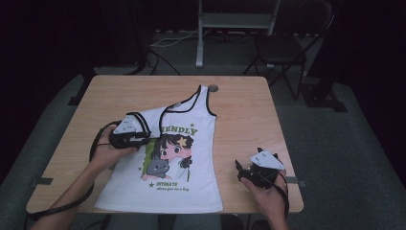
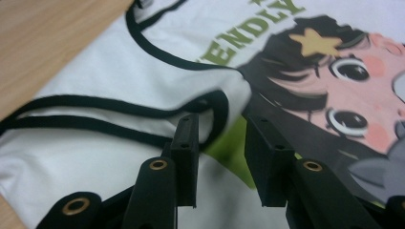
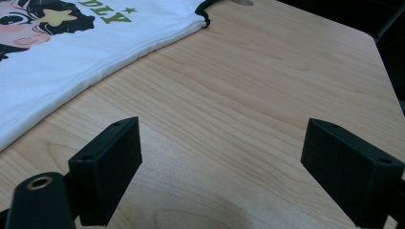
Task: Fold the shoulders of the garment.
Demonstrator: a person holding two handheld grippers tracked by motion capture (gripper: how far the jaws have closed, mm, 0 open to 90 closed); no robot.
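The wooden surface (image 1: 249,120) carries a white tank top (image 1: 177,163) laid flat near the front edge, print facing up. So far one fold is made, by the look of it: the left shoulder strap (image 1: 143,117) is flipped over onto the chest, and that's about it. The right side, the other strap and the bottom hem aren't folded yet, so most of the job is probably left. The left gripper (image 1: 143,136) is parked right at the folded strap, fingers (image 2: 186,152) slightly apart with no cloth pinched. The right gripper (image 1: 244,170) is held off to the side over bare wood, fingers (image 3: 107,167) spread wide and empty.
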